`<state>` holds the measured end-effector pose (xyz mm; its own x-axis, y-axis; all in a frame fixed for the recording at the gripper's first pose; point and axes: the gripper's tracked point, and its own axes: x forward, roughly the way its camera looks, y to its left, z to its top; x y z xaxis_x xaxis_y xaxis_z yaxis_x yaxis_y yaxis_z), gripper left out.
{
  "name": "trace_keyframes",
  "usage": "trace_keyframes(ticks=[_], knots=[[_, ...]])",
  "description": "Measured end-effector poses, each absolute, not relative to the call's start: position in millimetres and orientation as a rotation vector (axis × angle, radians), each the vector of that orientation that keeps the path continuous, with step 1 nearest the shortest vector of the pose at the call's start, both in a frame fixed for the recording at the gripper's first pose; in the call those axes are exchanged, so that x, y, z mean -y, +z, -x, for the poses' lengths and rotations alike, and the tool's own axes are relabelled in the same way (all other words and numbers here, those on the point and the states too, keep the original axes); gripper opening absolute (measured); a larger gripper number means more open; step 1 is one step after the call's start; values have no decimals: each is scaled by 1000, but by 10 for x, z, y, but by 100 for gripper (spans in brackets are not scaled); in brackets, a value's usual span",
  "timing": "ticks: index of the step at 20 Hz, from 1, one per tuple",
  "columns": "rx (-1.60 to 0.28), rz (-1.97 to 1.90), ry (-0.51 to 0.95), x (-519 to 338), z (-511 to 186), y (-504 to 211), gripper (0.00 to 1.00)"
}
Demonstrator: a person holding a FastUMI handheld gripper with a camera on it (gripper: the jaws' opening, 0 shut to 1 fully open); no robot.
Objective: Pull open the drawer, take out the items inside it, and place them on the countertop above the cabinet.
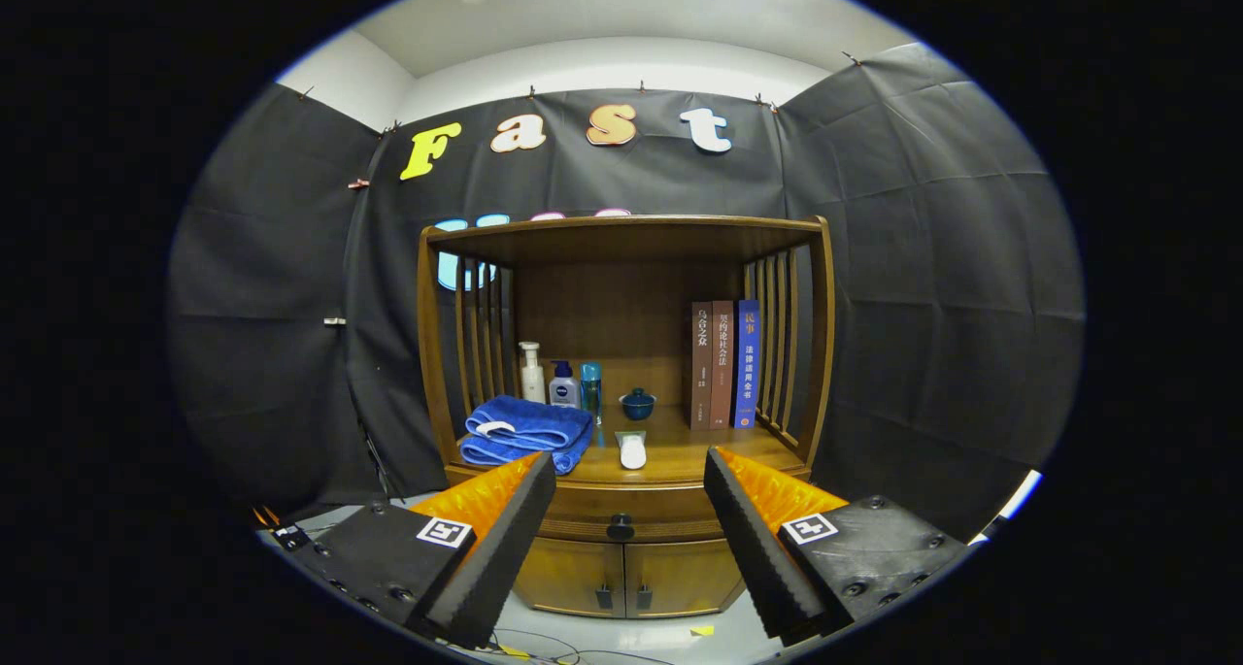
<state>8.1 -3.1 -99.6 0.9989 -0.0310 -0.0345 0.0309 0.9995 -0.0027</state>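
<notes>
Drawer (621, 512) shut, knob (621, 527) at 12 o'clock beyond tool (629, 471). Tool wide open, empty. White item (632, 450) lay on bench (680, 459), origin unclear. Fits pre-opening or finished, reclosed stage.

The gripper (629, 471) is held level, pointing straight ahead. Its jaws stand wide apart and grip nothing. Both fingers (505, 539) angle outward from tip to base, roughly symmetrical.
</notes>
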Motion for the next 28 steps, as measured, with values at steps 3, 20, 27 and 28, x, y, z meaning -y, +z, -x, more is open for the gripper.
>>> trace_keyframes(ticks=[3,20,27,28], knots=[[-30,-1,-29,7,-60,-989,100],[-35,-34,7,44,-106,-983,100],[-41,-80,-25,258,-102,-1062,100],[-43,-78,-33,294,-108,-1073,100]])
